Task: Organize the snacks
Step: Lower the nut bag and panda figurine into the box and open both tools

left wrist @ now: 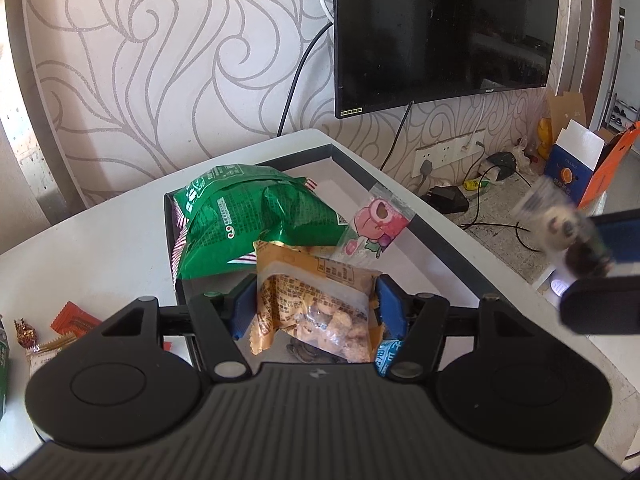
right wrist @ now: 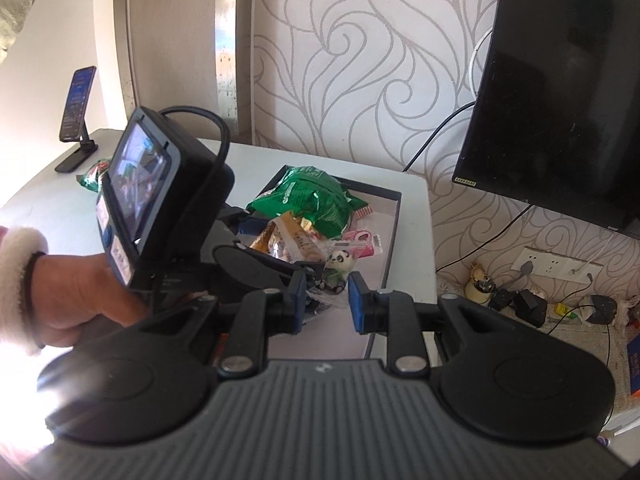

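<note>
A black-rimmed box [left wrist: 420, 220] with a pale floor stands on the white table [left wrist: 80, 248]. In it lie a green bag [left wrist: 248, 216] and a pink peach packet [left wrist: 376, 224]. My left gripper [left wrist: 316, 280] hangs over the box's near end, its blue pads pressed on both sides of an orange snack packet [left wrist: 316, 304] that stands upright between them. To the right, beyond the box's rim, my right gripper [left wrist: 580, 264] holds a small panda packet [left wrist: 560, 232], blurred. In the right wrist view the right gripper [right wrist: 327, 280] pinches that panda packet [right wrist: 339, 264] over the box [right wrist: 394, 232].
Small loose snacks [left wrist: 68, 324] lie on the table left of the box. A phone on a stand [right wrist: 76, 108] and a green packet [right wrist: 94, 176] sit at the far left. A person's hand [right wrist: 72, 292] grips the left tool. A television [left wrist: 440, 28], wall sockets [left wrist: 448, 156] and cables are on the right.
</note>
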`<move>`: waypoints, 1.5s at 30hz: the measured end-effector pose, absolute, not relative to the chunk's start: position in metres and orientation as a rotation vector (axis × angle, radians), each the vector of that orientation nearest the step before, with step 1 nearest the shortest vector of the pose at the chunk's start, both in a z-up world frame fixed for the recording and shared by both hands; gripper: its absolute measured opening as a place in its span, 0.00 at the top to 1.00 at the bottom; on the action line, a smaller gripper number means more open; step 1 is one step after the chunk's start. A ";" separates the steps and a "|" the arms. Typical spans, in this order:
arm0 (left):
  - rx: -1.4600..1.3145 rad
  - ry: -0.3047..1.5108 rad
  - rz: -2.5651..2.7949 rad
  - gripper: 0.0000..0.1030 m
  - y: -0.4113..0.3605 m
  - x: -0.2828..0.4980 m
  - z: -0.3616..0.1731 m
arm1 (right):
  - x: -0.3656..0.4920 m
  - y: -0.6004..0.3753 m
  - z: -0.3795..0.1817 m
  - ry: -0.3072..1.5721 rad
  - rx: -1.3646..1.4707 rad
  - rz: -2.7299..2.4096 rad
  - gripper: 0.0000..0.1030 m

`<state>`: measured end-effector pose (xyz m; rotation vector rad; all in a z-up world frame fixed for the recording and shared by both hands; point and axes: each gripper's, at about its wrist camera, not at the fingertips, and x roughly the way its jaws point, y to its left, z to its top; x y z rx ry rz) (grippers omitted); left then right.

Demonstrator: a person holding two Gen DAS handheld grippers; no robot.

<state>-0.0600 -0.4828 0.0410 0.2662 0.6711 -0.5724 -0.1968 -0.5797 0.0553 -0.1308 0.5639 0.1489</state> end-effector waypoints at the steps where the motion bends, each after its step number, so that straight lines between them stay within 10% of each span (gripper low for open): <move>1: 0.267 0.673 -0.574 0.34 -0.481 -0.061 0.041 | -0.195 -0.579 0.054 0.571 -0.129 0.154 0.75; 45: 0.263 0.660 -0.596 0.32 -0.440 -0.118 0.050 | -0.142 -0.568 0.034 0.624 -0.131 0.221 0.75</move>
